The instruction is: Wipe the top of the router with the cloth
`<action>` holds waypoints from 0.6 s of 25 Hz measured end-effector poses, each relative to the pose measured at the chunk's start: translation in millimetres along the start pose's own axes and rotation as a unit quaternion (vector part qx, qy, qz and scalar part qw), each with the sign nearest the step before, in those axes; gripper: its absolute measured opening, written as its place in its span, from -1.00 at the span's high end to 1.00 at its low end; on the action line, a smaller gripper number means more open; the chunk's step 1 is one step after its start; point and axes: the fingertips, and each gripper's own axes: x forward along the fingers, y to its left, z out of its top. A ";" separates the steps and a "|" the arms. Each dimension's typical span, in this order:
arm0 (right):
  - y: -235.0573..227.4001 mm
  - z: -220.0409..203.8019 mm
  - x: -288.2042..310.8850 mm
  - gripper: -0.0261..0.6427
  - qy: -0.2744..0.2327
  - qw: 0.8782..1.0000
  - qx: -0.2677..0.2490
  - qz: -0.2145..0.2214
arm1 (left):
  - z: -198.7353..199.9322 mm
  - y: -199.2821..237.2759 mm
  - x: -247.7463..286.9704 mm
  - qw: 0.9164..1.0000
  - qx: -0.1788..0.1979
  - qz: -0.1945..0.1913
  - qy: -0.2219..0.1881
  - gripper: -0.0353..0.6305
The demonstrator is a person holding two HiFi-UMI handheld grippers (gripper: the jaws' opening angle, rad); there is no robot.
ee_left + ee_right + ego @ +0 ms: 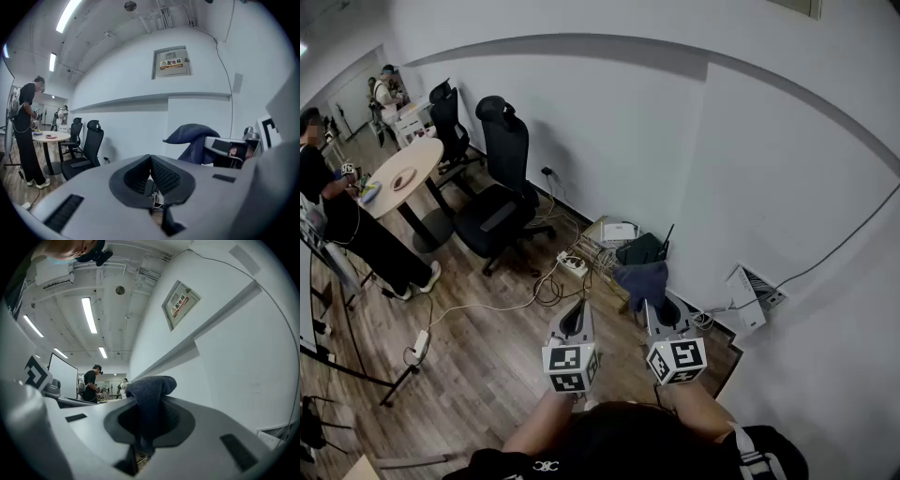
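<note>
Looking steeply down across a wood-floored office, a person (337, 216) stands at a round table (420, 157) on the far left, with two black office chairs (502, 178) next along the wall. Nearer the middle, the left gripper (575, 319) is held out with its jaws pressed together on nothing, probably idle since the wiping needs one tool. Just beyond it a white power strip (573, 264) lies among loose cables. To the right, the black router (641, 249), antenna raised, sits on the floor against the wall. The right gripper (657, 305) pinches a dark blue cloth (641, 278), which hangs over the router, seemingly poised to wipe its top. High on the wall, a metal distribution box (172, 62) has its door shut, so its contents are hidden.
</note>
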 end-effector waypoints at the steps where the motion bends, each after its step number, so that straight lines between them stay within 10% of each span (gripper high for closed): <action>1: 0.1 0.1 -0.3 0.84 0.001 1.000 0.000 0.000 | 1.1 -0.3 -0.2 1.000 0.000 0.000 -0.001 0.89; 15: -21.1 2.1 -5.0 0.84 -0.007 1.000 0.016 -0.007 | 5.9 -17.7 9.6 1.000 0.011 -0.002 -0.001 0.89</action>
